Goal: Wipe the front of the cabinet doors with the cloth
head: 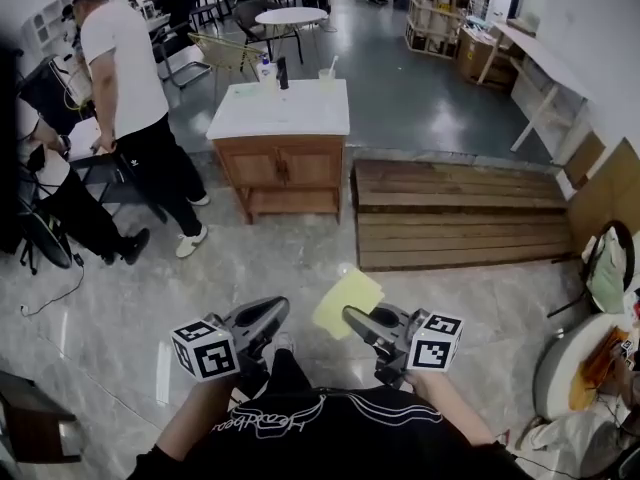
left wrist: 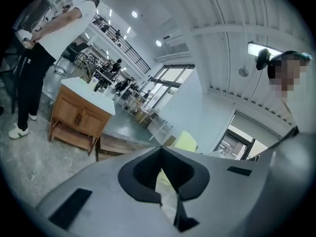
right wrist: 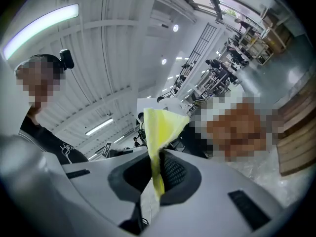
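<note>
**Cloth in the right jaws, cabinet well ahead**

The right gripper (right wrist: pixel 157 154) has its jaws pressed together on the yellow cloth (right wrist: pixel 159 125), which sticks out forward past the tips. The left gripper (left wrist: pixel 160 151) has its jaws closed tip to tip, with nothing pinched. Both are close to the person's body. The cabinet (head: pixel 285 163) stands well apart, straight ahead across the floor, and its doors (head: pixel 283 167) face the person. I judge the right gripper must carry the cloth forward and down to them.
</note>
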A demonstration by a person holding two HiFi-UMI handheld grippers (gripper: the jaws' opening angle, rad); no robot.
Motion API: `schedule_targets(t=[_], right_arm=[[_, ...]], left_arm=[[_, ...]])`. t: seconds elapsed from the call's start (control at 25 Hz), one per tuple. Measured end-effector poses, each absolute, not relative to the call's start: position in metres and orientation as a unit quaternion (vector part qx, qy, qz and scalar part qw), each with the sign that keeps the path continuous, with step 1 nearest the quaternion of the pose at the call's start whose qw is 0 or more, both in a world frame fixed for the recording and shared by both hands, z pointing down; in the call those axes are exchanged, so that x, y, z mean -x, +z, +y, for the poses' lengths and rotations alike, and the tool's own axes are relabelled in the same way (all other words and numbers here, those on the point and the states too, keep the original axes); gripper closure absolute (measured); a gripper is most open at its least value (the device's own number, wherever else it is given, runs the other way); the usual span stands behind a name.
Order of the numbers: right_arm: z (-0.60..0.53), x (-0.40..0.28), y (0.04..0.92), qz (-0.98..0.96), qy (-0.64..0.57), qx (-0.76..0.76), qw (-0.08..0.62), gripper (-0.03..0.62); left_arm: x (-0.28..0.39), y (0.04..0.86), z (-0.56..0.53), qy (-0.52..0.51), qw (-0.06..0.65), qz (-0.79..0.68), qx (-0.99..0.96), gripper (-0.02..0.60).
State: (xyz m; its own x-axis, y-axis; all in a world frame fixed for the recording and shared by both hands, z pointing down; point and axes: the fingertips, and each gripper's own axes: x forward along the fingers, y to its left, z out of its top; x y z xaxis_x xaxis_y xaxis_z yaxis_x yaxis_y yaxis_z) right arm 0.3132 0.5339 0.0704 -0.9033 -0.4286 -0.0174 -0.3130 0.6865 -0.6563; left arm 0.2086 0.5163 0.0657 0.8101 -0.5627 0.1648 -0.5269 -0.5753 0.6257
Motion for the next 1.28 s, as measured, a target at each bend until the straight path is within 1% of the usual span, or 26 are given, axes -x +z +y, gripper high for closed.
schedule_targets(t=[0.24, 0.64, 0.72, 0.84, 1.0, 1.28], right_arm=[[0.473, -0.269, 0.090, 0.914, -0.349, 0.198, 0.062, 0.553], [0.346, -0.156, 0.124, 0.902, -0.380, 0.206, 0.020, 0.553], [0.326, -0.134, 0.128, 0.902, -0.375, 0.213, 0.004, 0.553], [0.300, -0.105, 0.129, 0.901, -0.371, 0.222, -0.010, 0.553], [0.280, -0.085, 0.129, 0.900, -0.369, 0.233, -0.019, 0.553], [0.252, -0.080, 0.140, 0.897, -0.361, 0.249, -0.044, 0.553]], left_arm=[[-0.165, 0.090, 0.460, -0.013, 0.358, -0.322, -0.876, 0.575], [-0.041, 0.131, 0.338, -0.012, 0.403, -0.344, -0.848, 0.575], [-0.015, 0.141, 0.317, -0.005, 0.398, -0.355, -0.846, 0.575], [0.020, 0.148, 0.288, 0.006, 0.370, -0.384, -0.846, 0.575], [0.042, 0.148, 0.263, 0.012, 0.345, -0.395, -0.852, 0.575], [0.050, 0.163, 0.241, 0.023, 0.349, -0.399, -0.848, 0.575]])
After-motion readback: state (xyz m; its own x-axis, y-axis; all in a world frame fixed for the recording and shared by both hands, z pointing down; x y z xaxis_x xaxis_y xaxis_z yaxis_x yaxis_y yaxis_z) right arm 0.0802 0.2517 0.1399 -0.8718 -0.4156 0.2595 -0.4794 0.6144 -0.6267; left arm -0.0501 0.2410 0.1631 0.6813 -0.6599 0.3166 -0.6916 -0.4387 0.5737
